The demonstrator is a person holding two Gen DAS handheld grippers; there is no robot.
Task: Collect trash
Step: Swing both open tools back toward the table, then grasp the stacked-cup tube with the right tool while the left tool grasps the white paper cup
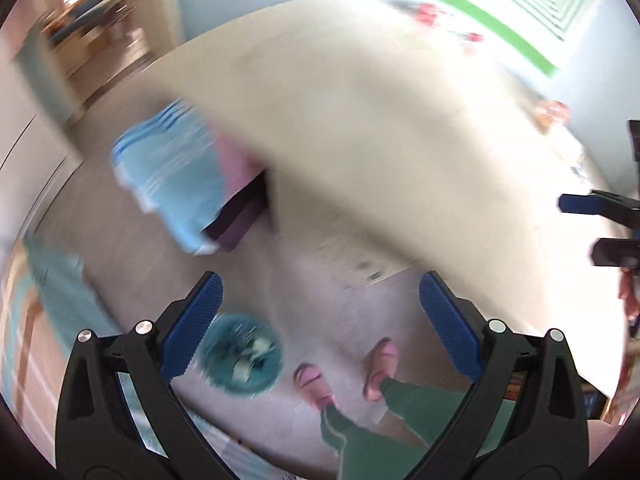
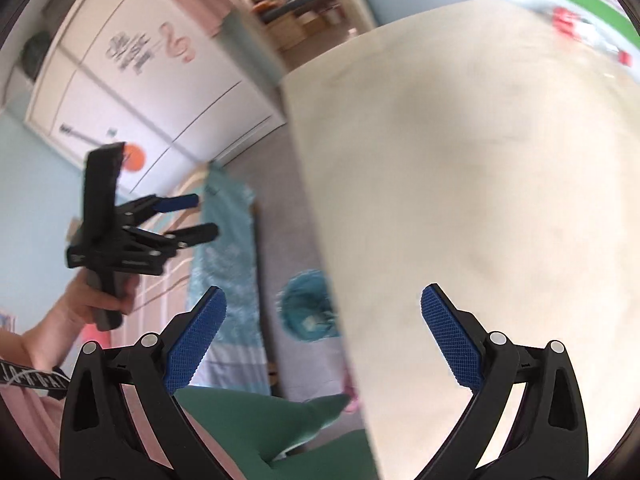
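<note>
Trash bin (image 1: 240, 354), teal and round, stands on the grey floor (image 1: 140, 264) just left of the person's pink slippers (image 1: 348, 372), with pale scraps inside it. In the right wrist view the bin (image 2: 306, 308) is partly cut off by the near edge of the cream table (image 2: 480, 200). The left gripper (image 1: 320, 326) hangs above the floor beside that table edge, fingers spread wide with nothing between them. The right gripper (image 2: 324, 336) sits over the table corner, fingers likewise parted and unloaded. A floor strip runs open between the table and a teal-covered bed (image 2: 228, 248). Only the left wrist view shows the blue and pink fabric bundle (image 1: 176, 168) at the table's far side, heavily blurred. Only the right wrist view shows the white wardrobe (image 2: 132, 80) beyond the bed. Red items (image 2: 568, 20) lie at the table's far end, too blurred to identify.
</note>
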